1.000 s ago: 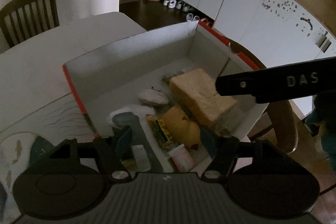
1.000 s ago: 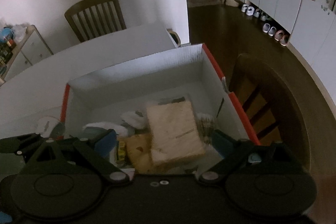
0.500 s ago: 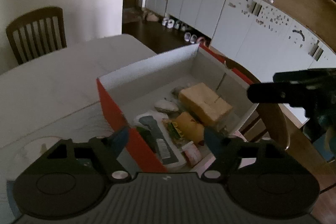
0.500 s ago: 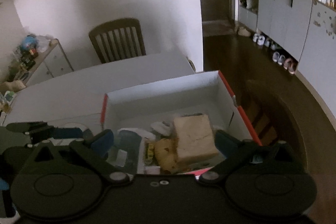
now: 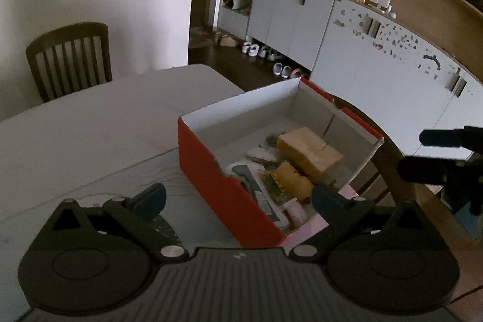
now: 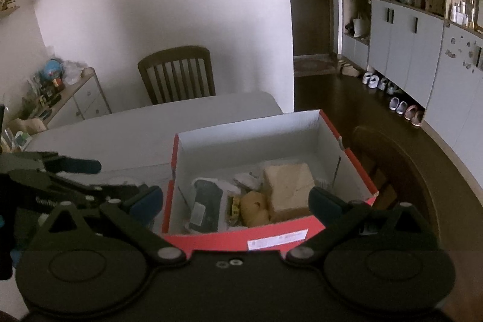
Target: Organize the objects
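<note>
Left gripper [image 5: 238, 199] wide open and empty, right gripper [image 6: 235, 201] likewise spread with nothing held, red shoebox [image 6: 271, 237] just ahead of both on the white table [image 5: 90, 122], tan sponge block [image 6: 288, 186], yellow packet [image 6: 253, 207] and dark pouch [image 6: 205, 204] lying inside.

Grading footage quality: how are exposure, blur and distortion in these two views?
Left wrist view: dim, box contents murky, cabinets bowed by fisheye, slight softness. Right wrist view: equally underexposed, white wall brightest, chair readable, edges curved.
</note>
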`<state>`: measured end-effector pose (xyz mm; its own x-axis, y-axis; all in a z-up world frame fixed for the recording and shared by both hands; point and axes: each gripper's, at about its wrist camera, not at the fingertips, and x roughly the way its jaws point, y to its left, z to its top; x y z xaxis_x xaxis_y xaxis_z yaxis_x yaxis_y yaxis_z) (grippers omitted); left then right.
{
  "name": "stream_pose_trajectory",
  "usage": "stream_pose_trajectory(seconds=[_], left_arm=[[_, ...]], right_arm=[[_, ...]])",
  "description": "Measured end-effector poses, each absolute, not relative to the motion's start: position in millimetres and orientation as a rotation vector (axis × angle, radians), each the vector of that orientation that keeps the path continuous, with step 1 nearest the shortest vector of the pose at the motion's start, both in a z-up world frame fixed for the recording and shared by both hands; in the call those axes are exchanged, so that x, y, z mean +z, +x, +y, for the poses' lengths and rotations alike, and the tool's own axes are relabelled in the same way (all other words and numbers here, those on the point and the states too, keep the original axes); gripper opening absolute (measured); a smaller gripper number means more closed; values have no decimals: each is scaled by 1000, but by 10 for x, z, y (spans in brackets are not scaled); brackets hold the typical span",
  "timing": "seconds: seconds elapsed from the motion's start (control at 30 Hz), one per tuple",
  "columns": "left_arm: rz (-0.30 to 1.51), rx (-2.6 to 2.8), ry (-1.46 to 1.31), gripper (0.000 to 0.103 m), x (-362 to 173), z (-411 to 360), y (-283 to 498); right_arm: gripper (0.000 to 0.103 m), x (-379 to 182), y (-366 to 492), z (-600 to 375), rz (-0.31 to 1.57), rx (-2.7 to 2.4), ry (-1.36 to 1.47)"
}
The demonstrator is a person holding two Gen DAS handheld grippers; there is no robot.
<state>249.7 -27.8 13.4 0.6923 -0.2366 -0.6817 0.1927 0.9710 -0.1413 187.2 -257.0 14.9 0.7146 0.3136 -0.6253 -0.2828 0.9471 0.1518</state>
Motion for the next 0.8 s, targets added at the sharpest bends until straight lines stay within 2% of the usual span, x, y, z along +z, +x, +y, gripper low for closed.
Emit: stream_pose_trajectory(seconds=[0.4,0.8], left_arm=[[721,-278,-27,103,323,-228,2223],[737,-277,3,103,280,-294,2152]], right_arm=[[103,181,1574,-2501,674,322,35],[103,157,1434,-2495,686,329,33]])
